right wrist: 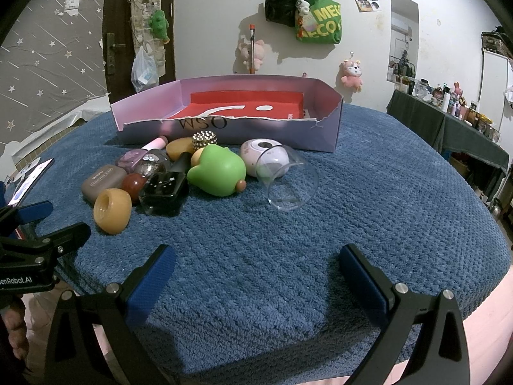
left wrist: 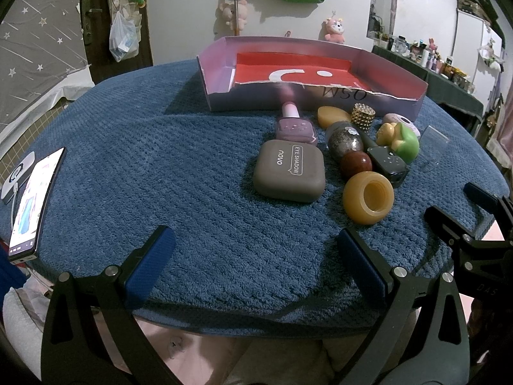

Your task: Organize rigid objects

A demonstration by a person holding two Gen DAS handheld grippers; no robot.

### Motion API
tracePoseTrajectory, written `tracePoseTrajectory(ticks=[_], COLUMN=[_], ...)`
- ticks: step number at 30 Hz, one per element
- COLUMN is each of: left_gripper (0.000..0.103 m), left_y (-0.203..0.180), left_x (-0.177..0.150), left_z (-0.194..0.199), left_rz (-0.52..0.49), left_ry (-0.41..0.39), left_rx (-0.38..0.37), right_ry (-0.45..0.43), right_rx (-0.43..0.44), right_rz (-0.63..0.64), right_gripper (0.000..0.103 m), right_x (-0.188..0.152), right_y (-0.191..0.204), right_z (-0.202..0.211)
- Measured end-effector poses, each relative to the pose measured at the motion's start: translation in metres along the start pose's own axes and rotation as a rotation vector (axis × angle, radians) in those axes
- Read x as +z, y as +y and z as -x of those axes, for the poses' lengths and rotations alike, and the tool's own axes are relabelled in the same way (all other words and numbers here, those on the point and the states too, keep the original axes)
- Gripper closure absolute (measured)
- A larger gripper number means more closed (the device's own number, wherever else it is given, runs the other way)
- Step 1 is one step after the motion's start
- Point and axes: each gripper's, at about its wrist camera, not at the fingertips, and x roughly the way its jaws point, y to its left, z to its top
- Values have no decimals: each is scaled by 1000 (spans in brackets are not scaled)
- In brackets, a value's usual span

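2 grippers, left gripper (left wrist: 255, 261) and right gripper (right wrist: 256, 277), both spread wide and holding nothing, hovering at the near edge of the blue mat (right wrist: 368, 199). The pile sits just in front of the empty cardboard tray (right wrist: 323, 134). Risky bits imo: the clear cup (right wrist: 290, 181) lies on its side and could roll off, and nudging the amber ring (left wrist: 368, 197) may send the red ball (left wrist: 356, 163) rolling.

"novo" and "EYE SHADOW" are printed on the grey compact (left wrist: 289, 170). "WSO" is read on the box (right wrist: 288, 133) wall, "MEC" on the green bag (right wrist: 319, 21).
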Motion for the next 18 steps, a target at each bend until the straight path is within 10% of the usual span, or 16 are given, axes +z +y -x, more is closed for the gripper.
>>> tracePoseTrajectory(ticks=[18], left_gripper=[14], left_y=[5], left_x=[18], left_z=[2], left_rz=[-24], left_ry=[12], left_rx=[-27], right_ry=[-18], right_rx=[74], right_rz=[33], right_gripper=[12], right_x=[7], right_y=[12], right_z=[11])
